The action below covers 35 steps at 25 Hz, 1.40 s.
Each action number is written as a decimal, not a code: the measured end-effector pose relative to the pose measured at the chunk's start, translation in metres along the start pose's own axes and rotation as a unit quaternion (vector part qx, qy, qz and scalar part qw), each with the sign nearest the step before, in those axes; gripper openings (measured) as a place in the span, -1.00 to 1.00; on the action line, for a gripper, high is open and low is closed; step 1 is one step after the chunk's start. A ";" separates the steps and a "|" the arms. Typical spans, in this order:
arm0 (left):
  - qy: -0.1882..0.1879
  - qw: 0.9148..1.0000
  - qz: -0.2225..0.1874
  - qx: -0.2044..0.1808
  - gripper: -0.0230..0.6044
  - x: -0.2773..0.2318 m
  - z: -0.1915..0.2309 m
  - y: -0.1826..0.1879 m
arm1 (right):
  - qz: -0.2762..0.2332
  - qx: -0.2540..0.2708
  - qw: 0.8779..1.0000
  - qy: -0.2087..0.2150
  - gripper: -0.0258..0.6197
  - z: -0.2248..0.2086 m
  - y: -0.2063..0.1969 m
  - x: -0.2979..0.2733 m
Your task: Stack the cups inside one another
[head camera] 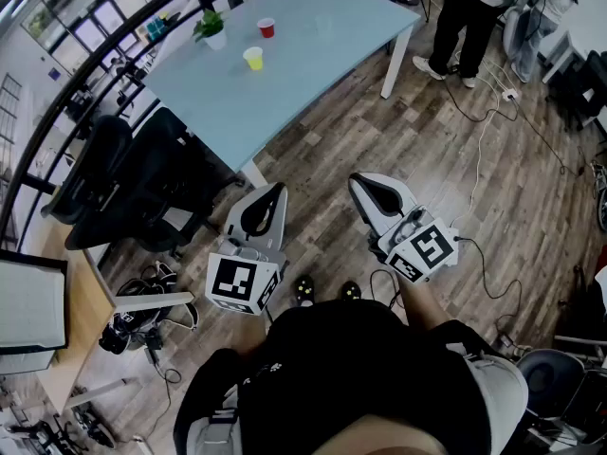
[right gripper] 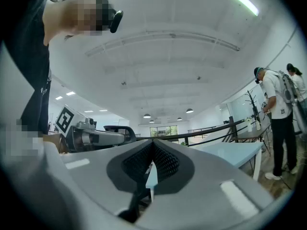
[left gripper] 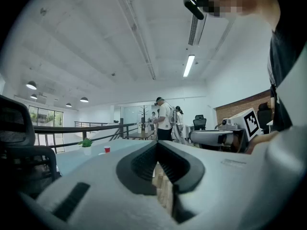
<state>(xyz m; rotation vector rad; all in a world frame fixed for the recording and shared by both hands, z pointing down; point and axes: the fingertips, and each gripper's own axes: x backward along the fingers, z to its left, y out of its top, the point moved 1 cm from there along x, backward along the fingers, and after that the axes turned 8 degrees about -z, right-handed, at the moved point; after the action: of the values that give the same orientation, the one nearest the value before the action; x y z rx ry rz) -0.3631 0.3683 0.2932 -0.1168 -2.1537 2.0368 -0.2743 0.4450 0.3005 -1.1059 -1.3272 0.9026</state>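
Red cup point(head camera: 266, 27) and yellow cup point(head camera: 253, 58) stood upright, mouths up, long axes vertical, apart from each other on the pale blue table point(head camera: 322, 36). Potted plant point(head camera: 211, 28) near the red cup. Left gripper point(head camera: 278, 191) and right gripper point(head camera: 358, 181) each clamped tight on nothing, over wood-plank floor point(head camera: 398, 140), well short of the table. Black office chairs point(head camera: 123, 188) at the table's left edge.
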 end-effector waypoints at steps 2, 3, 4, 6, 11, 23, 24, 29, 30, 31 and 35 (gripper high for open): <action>-0.001 1.000 0.002 0.000 -0.95 -0.002 -0.002 0.000 | -0.002 0.000 1.000 -0.001 -0.91 -0.002 0.001 0.001; -0.001 1.000 0.003 -0.001 -0.95 -0.003 -0.003 -0.001 | -0.004 -0.001 1.000 -0.002 -0.91 -0.004 0.002 0.001; -0.001 1.000 0.004 -0.001 -0.95 -0.004 -0.004 -0.001 | -0.005 -0.003 1.000 -0.003 -0.91 -0.005 0.002 0.002; 0.001 1.000 0.004 0.000 -0.95 -0.007 -0.008 -0.002 | -0.009 -0.009 1.000 -0.004 -0.90 -0.008 0.003 0.006; 0.001 1.000 0.003 0.003 -0.95 -0.016 -0.023 -0.004 | -0.022 -0.033 0.999 0.009 -0.90 -0.016 0.006 0.020; -0.010 1.000 0.016 -0.010 -0.95 -0.053 -0.073 -0.011 | -0.037 -0.029 0.999 -0.025 -0.91 -0.065 0.021 0.074; -0.009 1.000 0.018 -0.011 -0.95 -0.055 -0.076 -0.012 | -0.033 -0.032 0.999 -0.023 -0.91 -0.067 0.020 0.077; -0.007 1.000 0.022 -0.013 -0.95 -0.059 -0.085 -0.014 | -0.013 -0.028 0.999 -0.027 -0.92 -0.075 0.015 0.090; -0.008 1.000 0.023 -0.014 -0.95 -0.059 -0.087 -0.015 | -0.013 -0.029 0.999 -0.028 -0.92 -0.076 0.014 0.092; -0.010 1.000 0.026 -0.015 -0.95 -0.059 -0.088 -0.017 | -0.014 -0.031 0.999 -0.030 -0.92 -0.077 0.014 0.093; -0.016 0.999 0.032 -0.017 -0.95 -0.063 -0.091 -0.023 | -0.017 -0.047 0.998 -0.023 -0.92 -0.078 0.010 0.094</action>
<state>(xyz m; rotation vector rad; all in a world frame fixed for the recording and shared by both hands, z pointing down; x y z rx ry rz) -0.2832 0.4455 0.3162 -0.1609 -2.2325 2.0504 -0.1887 0.5303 0.3224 -1.1364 -1.4346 0.8537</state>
